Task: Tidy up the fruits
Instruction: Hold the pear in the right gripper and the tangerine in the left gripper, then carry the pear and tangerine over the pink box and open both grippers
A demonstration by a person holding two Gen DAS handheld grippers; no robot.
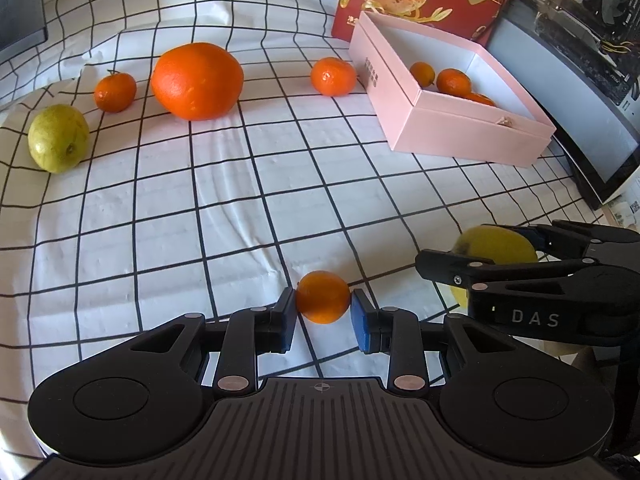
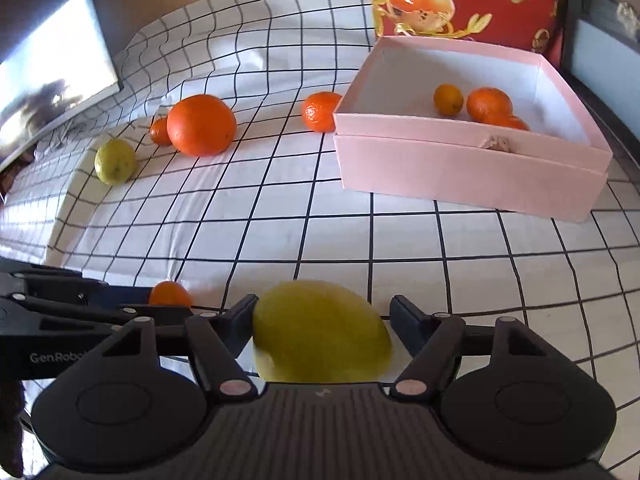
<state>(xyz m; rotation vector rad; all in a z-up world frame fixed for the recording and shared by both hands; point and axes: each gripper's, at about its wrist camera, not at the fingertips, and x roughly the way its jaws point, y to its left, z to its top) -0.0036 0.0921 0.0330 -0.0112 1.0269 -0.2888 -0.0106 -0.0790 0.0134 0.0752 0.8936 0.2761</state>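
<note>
Left gripper [image 1: 323, 309] clamped on small mandarin [image 1: 323, 297], bottom centre of left wrist view, pads touching both sides. Right gripper [image 2: 323, 318] straddles yellow-green fruit [image 2: 320, 332], bottom centre of right wrist view; left pad touching, right pad just clear, so not yet gripped. Pink box [image 2: 460, 168] lies up and right of both grippers; right gripper looks nearer. Box long axis runs lower left to upper right. Fruit smooth, rounded, wide for jaws; likely to roll.
</note>
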